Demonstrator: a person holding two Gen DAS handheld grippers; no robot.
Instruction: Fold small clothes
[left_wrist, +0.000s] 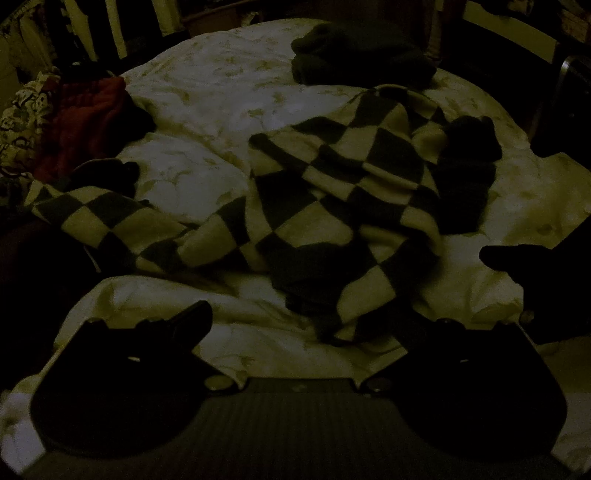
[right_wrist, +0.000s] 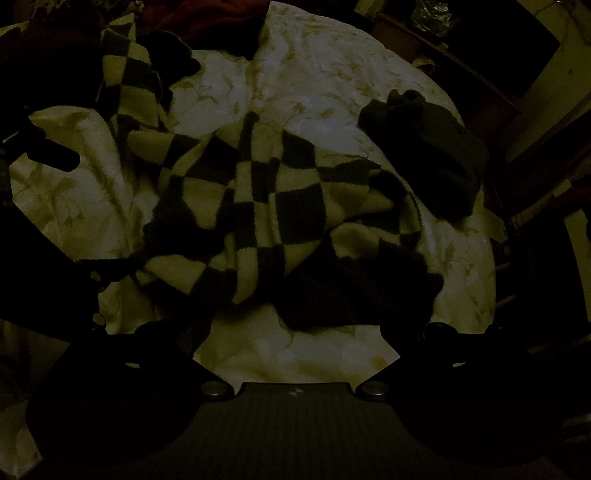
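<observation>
Both grippers, left gripper (left_wrist: 306, 325) and right gripper (right_wrist: 295, 332), hovered spread and empty; the checkered sweater (right_wrist: 258, 199) lay crumpled, needing flattening first.

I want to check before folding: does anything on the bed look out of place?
The checkered sweater lies crumpled, one sleeve stretched aside. Both grippers, left and right, are open and empty.
</observation>
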